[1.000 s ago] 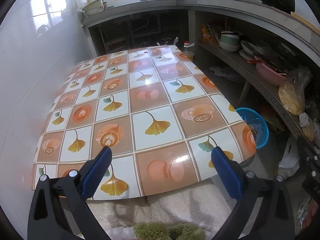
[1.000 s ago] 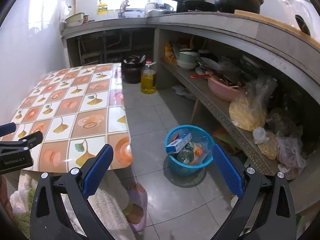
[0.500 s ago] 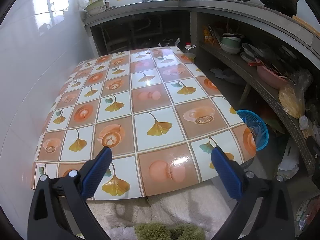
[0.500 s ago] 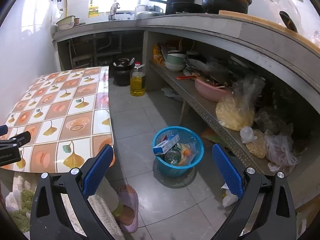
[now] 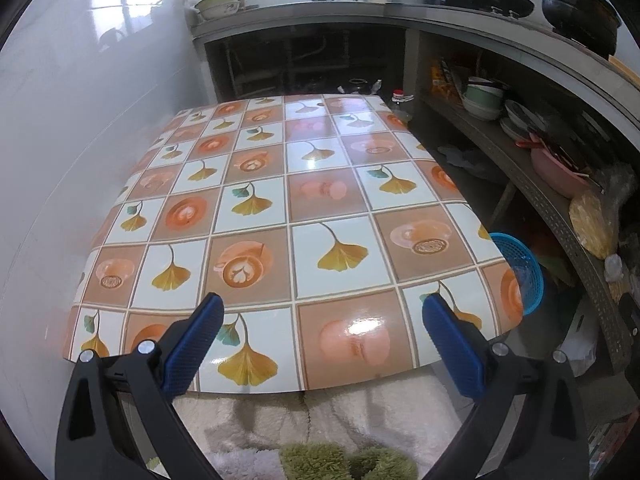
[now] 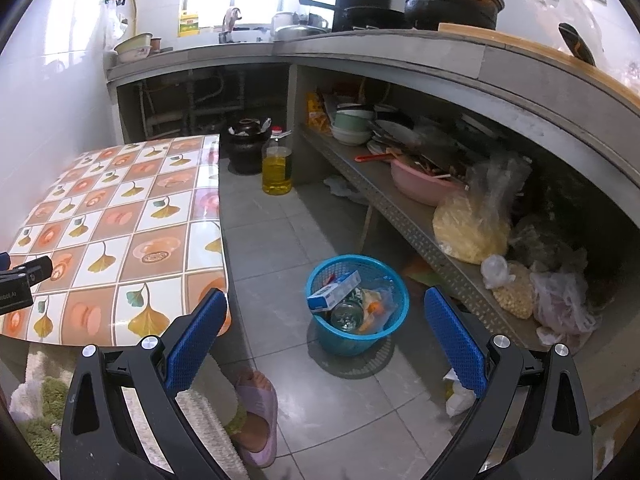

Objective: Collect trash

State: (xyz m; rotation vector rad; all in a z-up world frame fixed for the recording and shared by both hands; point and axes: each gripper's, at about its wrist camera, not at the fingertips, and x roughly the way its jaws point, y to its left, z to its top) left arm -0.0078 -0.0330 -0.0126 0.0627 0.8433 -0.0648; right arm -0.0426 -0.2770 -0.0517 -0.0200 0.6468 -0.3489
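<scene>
My left claw [image 5: 320, 310]: jaws spread wide, nothing between them, held over the near edge of the table [image 5: 304, 208]. The patterned tabletop stretches ahead of this claw; the blue basket [image 5: 520, 268] shows partly past the table's edge, to this claw's right and lower down.

My right claw [image 6: 320, 304]: jaws spread wide, nothing held, pointing down at the floor. The blue basket [image 6: 356, 300] stands on the tiles directly ahead, framed between the two fingers. Inside it: a blue-and-white carton [image 6: 334, 291], a glass jar [image 6: 346, 316], and some orange and clear wrappers.

To the right claw's left: the table corner [image 6: 120, 232], with a bit of my left claw [image 6: 20, 280] showing beyond. Far ahead: a bottle of yellow oil [image 6: 277, 166] beside a dark pot [image 6: 246, 146]. To the right: a shelf [image 6: 400, 216] with bowls and bags. Beneath the right claw: my foot in a pink slipper [image 6: 258, 416].
</scene>
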